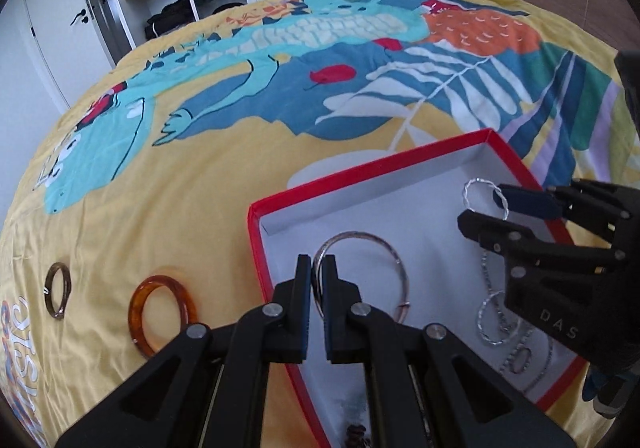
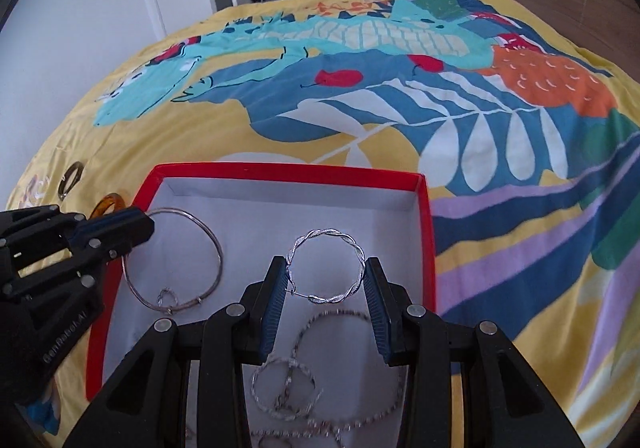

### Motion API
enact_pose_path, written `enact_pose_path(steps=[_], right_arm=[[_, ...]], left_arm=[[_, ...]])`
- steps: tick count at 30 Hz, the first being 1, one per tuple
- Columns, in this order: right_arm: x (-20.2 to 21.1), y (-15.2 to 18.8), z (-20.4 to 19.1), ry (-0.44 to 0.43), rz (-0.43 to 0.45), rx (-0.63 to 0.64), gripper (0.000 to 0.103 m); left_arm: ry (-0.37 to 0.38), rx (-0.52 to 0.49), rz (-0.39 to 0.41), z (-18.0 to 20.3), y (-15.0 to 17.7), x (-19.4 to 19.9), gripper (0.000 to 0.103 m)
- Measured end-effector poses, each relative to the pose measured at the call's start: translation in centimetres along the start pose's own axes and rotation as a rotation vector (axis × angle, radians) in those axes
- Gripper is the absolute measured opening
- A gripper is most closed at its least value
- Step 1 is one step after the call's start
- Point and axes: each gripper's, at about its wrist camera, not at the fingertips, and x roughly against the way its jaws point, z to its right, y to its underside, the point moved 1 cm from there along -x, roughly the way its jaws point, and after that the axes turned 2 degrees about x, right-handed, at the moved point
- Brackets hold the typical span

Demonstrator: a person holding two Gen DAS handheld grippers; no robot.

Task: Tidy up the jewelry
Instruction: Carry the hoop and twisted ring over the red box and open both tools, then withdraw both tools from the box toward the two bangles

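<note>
Right wrist view: right gripper (image 2: pixel 326 276) clamped across twisted silver hoop (image 2: pixel 326 268), ring held flat between pads, above white floor of red box (image 2: pixel 288 172). Left gripper (image 1: pixel 316 268) jaws together on thin bangle (image 1: pixel 362 268), also over box. Amber ring (image 1: pixel 162 314) outside, nearer left gripper.

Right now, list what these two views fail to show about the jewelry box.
- Near end of the red box: right wrist view, hidden under the right gripper holding the twisted hoop.
- Dark beads: left wrist view, cut off by the bottom edge beside the left gripper, shut on the thin bangle.
- Chains: tangled, count unclear.
</note>
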Motion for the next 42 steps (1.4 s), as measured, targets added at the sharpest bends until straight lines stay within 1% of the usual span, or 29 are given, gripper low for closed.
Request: enact_pose_path(steps=[3, 5, 8, 12, 16, 21, 23, 25, 26, 27, 31, 35, 37, 39, 42], right_arm=[[-1.0, -0.4, -0.6, 0.009, -0.028, 0.046, 0.039], [-1.8, -0.4, -0.8, 0.013, -0.065, 0.074, 0.039], [-2.7, -0.3, -0.9, 0.025, -0.098, 0.092, 0.039], [-2.8, -0.2, -0.8, 0.023, -0.105, 0.093, 0.039], [-2.4, 0.0, -0.7, 0.029, -0.109, 0.100, 0.039], [-2.1, 0.0, -0.8, 0.040, -0.114, 0.092, 0.040], [-1.6, 0.2, -0.6, 0.044, -0.113, 0.075, 0.040], [-0.3, 0.3, -0.3, 0.045, -0.098, 0.054, 0.040], [0.2, 0.3, -0.1, 0.046, -0.094, 0.048, 0.040], [0.9, 0.3, 0.0, 0.048, -0.089, 0.042, 0.041], [4.9, 0.7, 0.0, 0.056, -0.052, 0.004, 0.042], [9.3, 1.6, -0.7, 0.060, -0.006, -0.039, 0.043], [12.2, 2.2, -1.7, 0.065, 0.026, -0.064, 0.045], [14.3, 2.5, -2.7, 0.071, 0.050, -0.076, 0.050], [18.4, 3.5, -5.2, 0.043, 0.102, -0.102, 0.055]], left_arm=[[-0.002, 0.018, -0.021, -0.5, 0.2, -1.2, 0.004], [-0.006, 0.025, -0.029, -0.7, 0.5, -1.7, 0.004], [-0.010, 0.020, -0.021, -0.7, 0.7, -1.9, 0.004], [-0.007, 0.044, -0.029, -1.1, 0.7, -2.2, 0.004], [-0.018, 0.035, -0.030, -0.9, 0.7, -2.2, 0.005], [0.024, 0.060, -0.048, -1.3, 0.4, -1.8, 0.006], [0.025, 0.058, -0.044, -1.4, 0.2, -1.2, 0.008], [0.020, 0.051, -0.023, -1.4, 0.0, 0.1, 0.018], [0.023, 0.049, -0.011, -1.5, -0.1, 1.0, 0.026], [0.025, 0.050, 0.002, -1.6, -0.3, 2.1, 0.028], [0.021, 0.073, 0.041, -2.7, -0.5, 6.1, 0.028], [-0.004, 0.095, 0.088, -4.0, 0.0, 11.3, 0.028], [-0.023, 0.108, 0.111, -4.7, 0.6, 14.1, 0.029], [-0.042, 0.119, 0.138, -5.3, 1.6, 17.0, 0.033], [-0.082, 0.136, 0.166, -6.2, 3.4, 20.8, 0.036]])
